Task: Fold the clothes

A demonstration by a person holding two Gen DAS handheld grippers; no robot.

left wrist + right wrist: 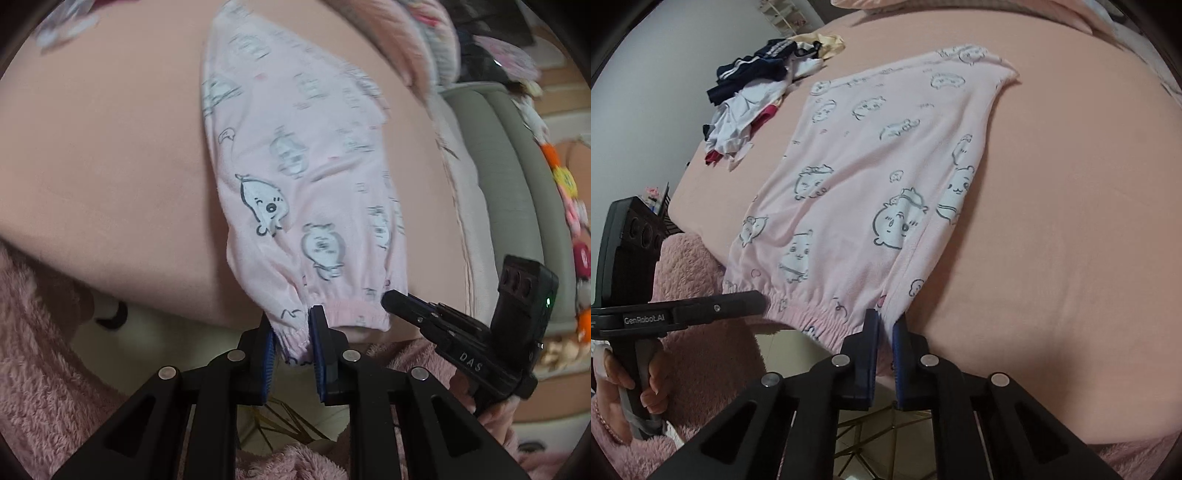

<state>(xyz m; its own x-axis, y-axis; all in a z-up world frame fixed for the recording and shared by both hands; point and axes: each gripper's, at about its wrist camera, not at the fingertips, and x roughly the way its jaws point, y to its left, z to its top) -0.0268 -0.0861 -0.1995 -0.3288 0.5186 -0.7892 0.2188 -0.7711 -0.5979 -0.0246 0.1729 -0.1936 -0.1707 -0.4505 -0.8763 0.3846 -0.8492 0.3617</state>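
A pale pink pyjama garment [295, 155] [871, 155], printed with white cartoon animals, lies flat on the peach bed sheet [1052, 221]. Its elastic hem [812, 317] hangs at the near bed edge. My left gripper [293, 332] is shut on one end of that hem, with bunched cloth between the blue pads. My right gripper [885, 328] is shut on the other end, where a fold of fabric runs down between its fingers. Each gripper shows in the other's view: the right gripper [391, 300] beside the hem's right corner, the left gripper [753, 301] at its left corner.
A pile of navy, white and red clothes [750, 99] and a yellow item [827, 44] lie at the bed's far left. Pillows [424, 33] and a grey padded bed frame [517, 158] are on the right. A hand [617, 387] and fluffy pink sleeves [44, 369] sit close below.
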